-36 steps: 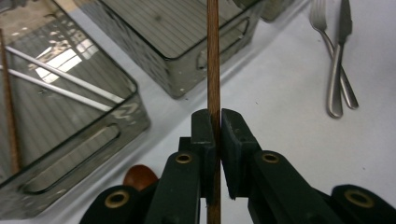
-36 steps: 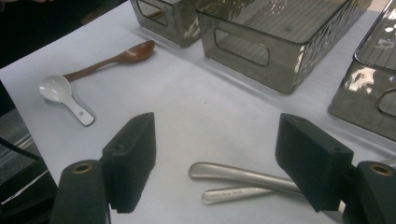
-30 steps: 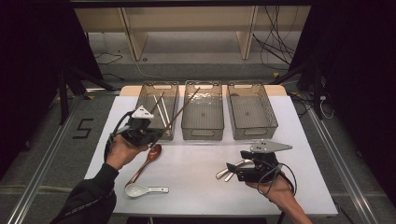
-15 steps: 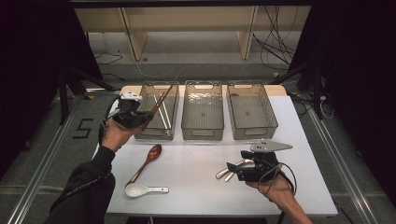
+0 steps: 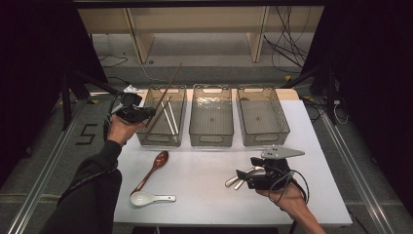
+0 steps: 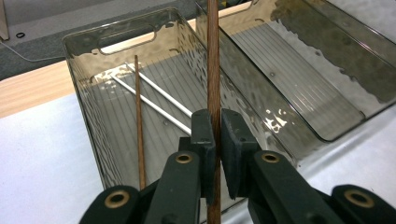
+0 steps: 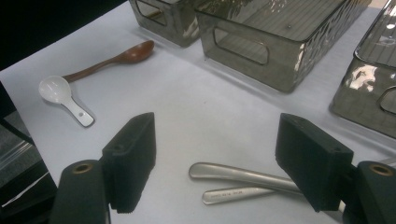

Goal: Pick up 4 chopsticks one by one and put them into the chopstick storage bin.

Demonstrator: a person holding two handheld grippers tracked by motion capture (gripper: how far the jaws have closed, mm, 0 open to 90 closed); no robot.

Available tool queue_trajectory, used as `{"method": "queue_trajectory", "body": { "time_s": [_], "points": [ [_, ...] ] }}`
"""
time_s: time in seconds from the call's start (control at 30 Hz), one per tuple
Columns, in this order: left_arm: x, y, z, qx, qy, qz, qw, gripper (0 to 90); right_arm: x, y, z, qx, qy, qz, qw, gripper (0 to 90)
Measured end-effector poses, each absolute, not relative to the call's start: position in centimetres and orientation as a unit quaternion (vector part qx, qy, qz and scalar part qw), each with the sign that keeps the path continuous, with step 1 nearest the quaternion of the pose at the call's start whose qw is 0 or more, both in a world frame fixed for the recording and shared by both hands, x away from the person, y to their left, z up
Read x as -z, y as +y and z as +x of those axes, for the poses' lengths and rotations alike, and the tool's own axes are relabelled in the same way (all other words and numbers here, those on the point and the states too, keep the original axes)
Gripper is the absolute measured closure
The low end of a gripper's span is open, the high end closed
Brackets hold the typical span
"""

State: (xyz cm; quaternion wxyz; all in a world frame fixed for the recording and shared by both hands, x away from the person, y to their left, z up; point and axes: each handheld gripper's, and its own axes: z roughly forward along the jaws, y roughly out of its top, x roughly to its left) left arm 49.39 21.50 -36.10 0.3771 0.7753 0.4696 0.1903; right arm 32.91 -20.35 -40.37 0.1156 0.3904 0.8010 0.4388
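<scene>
- Left gripper (image 6: 213,154) pinches a chopstick (image 6: 213,70) over the left bin (image 6: 88,93); three sticks already lie beyond its jaws.
- Right gripper (image 7: 219,154) is spread around two metal handles (image 7: 243,179).
- Both spoons (image 5: 152,170) are left.

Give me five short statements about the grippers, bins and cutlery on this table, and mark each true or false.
1. The left gripper is shut on a wooden chopstick. True.
2. The right gripper is shut on a metal handle. False: it is open, with the two metal handles lying on the table.
3. The left bin holds chopsticks. True.
4. The middle bin holds spoons. False: it is empty.
5. The white spoon lies on the table. True.
</scene>
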Motion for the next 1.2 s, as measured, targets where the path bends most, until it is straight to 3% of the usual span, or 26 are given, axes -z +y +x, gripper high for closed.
{"method": "queue_trajectory", "body": {
  "time_s": [1.2],
  "points": [
    [39.6,22.5,51.7,-0.18,0.511,0.767,0.345,83.2,40.4,-20.4,32.9,-0.441,0.8,0.391,0.115,29.9]
  ]
}}
